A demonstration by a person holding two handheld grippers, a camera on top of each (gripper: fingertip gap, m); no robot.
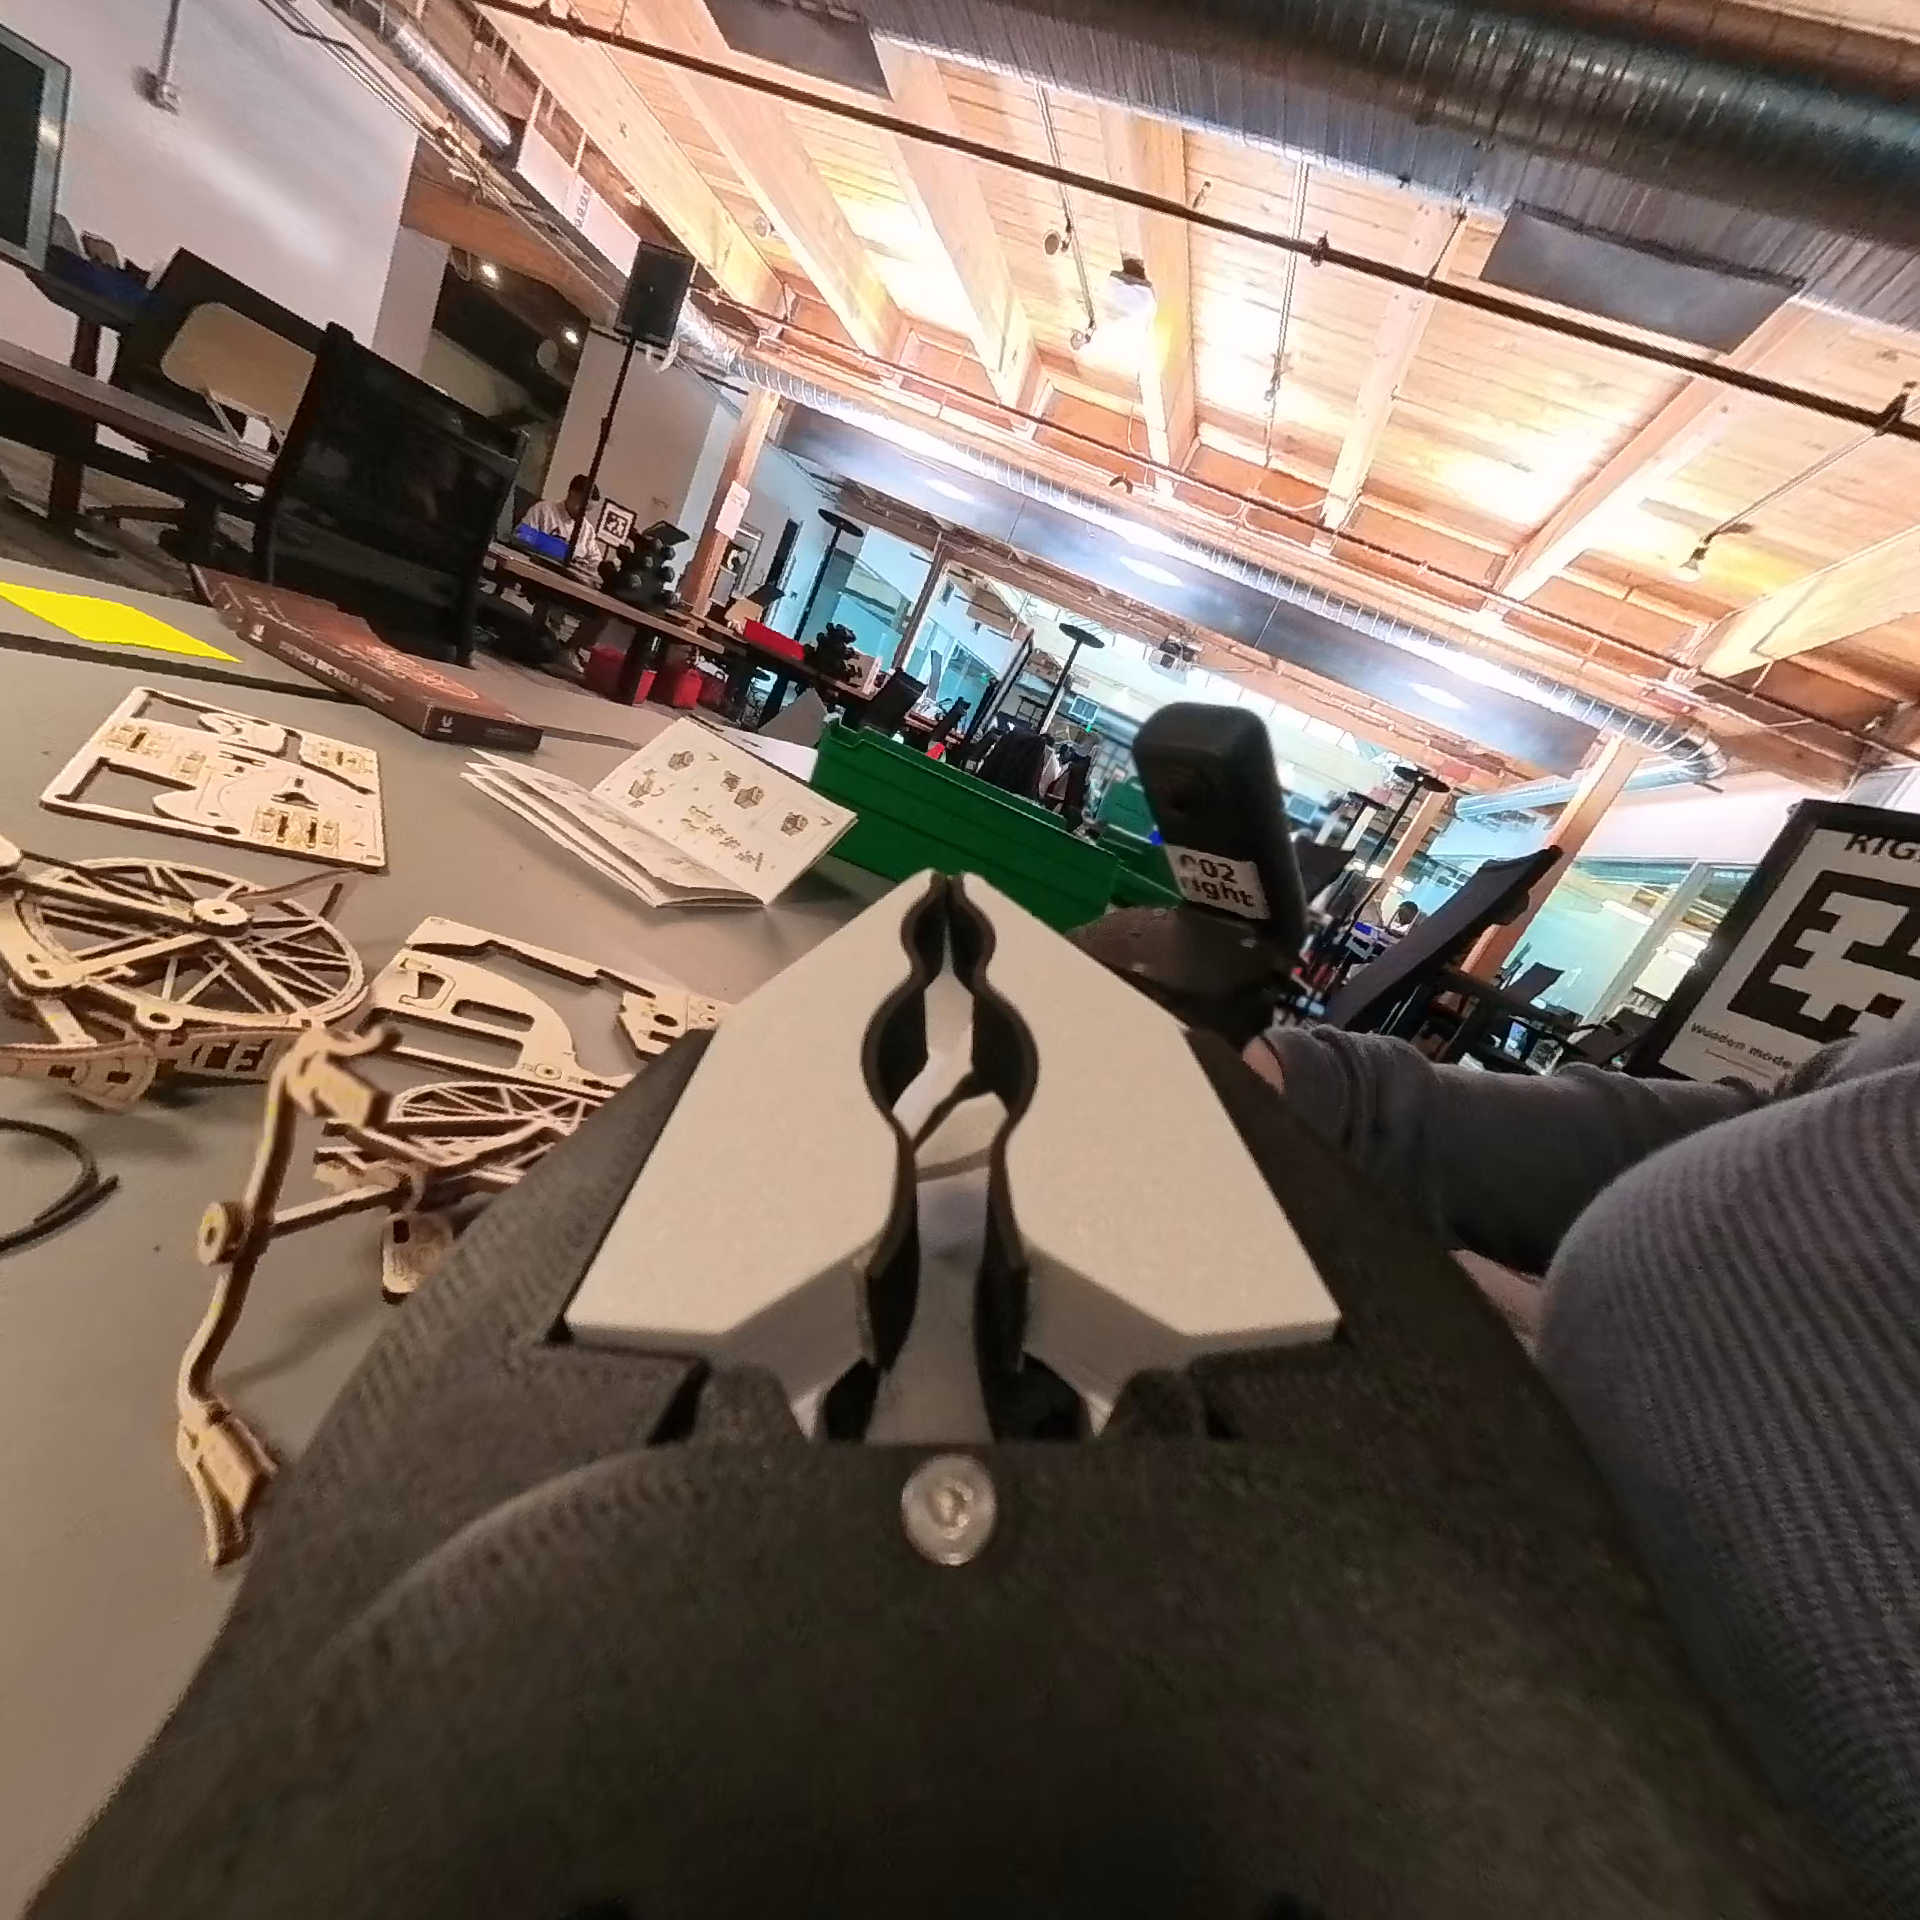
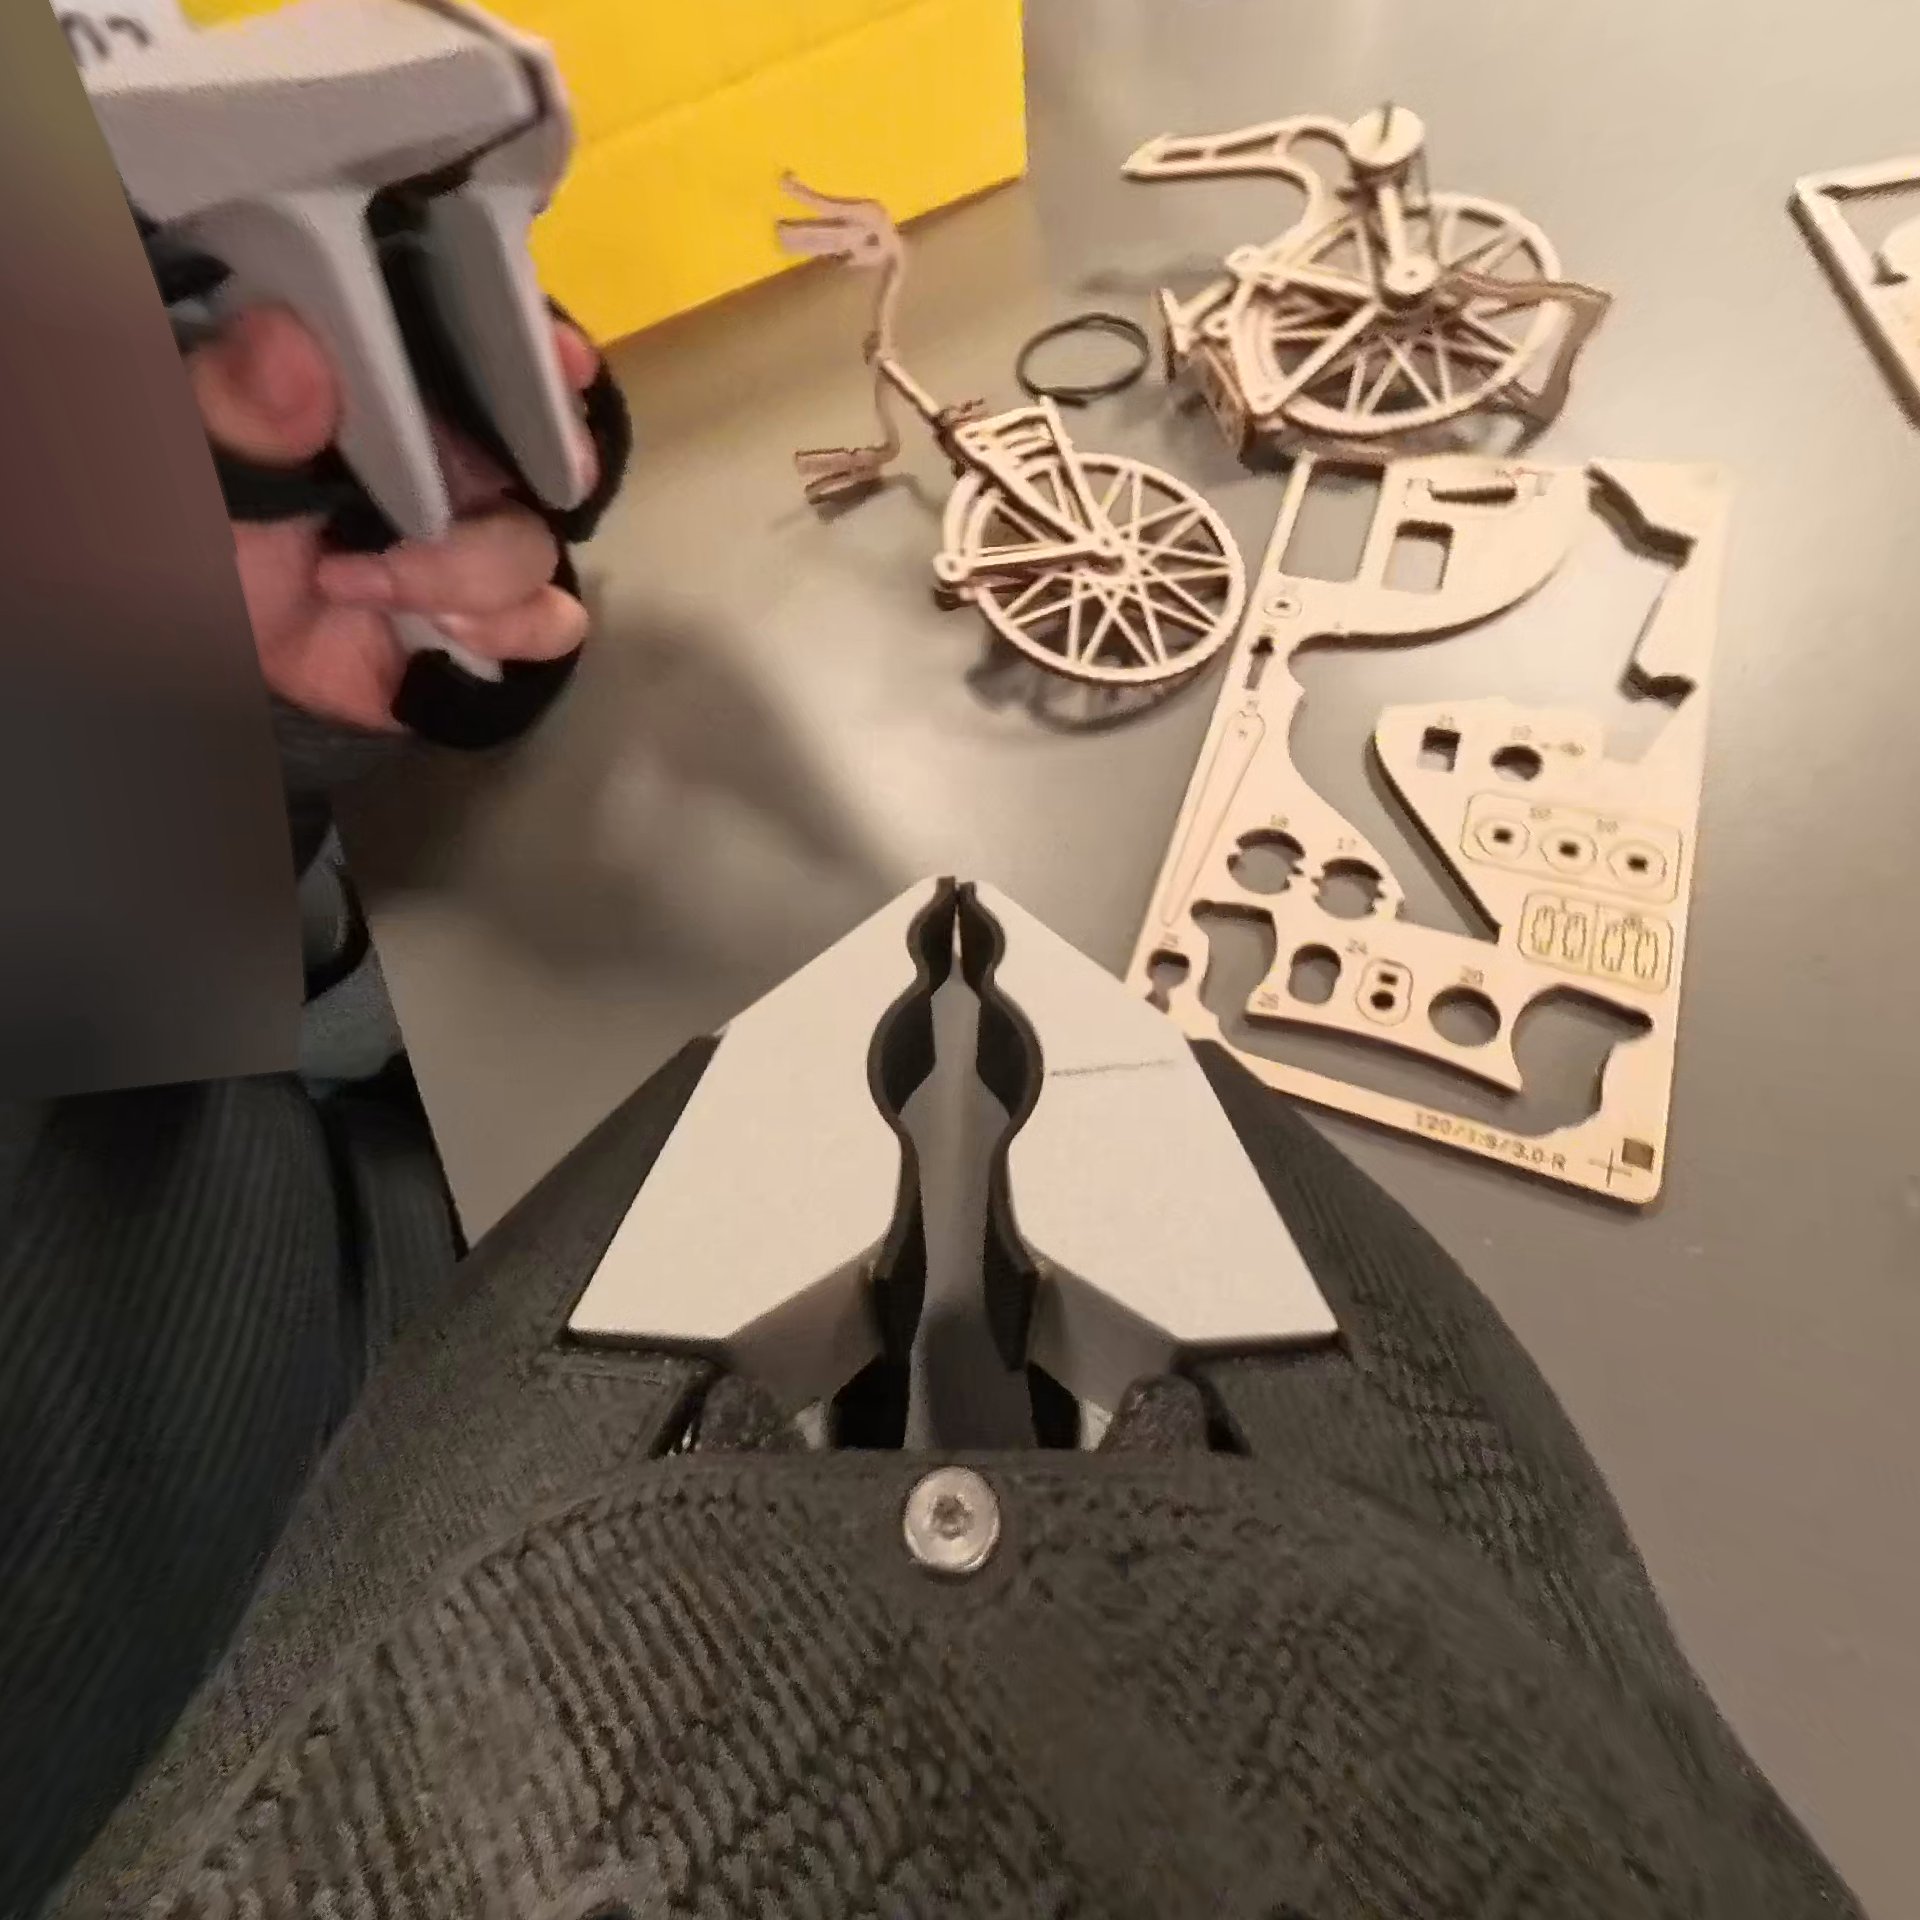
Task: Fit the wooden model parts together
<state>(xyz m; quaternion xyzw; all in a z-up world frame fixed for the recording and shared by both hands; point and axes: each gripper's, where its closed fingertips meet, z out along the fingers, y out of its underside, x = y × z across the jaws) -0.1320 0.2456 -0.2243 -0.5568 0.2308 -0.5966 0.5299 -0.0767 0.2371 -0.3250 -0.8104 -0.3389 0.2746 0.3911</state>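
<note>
Two wooden bicycle sub-assemblies lie on the grey table. The front wheel with fork and handlebars [image 2: 1081,571] lies ahead of my right gripper; it also shows in the left wrist view [image 1: 343,1143]. The rear wheel with frame [image 2: 1371,301] lies farther off, and in the left wrist view [image 1: 177,966] at the left. My left gripper [image 1: 951,894] is shut and empty, raised and pointing across the room. My right gripper [image 2: 958,894] is shut and empty above the table, short of the parts.
A punched-out wooden sheet [image 2: 1455,831] lies right of my right gripper. Another sheet [image 1: 218,779], an open instruction booklet [image 1: 675,821], a dark box [image 1: 374,665] and green bins [image 1: 956,821] sit farther back. A black rubber band [image 2: 1081,353] lies between the assemblies. A yellow patch [image 2: 779,135] lies at the far left. Left tips to right tips: about 12 cm.
</note>
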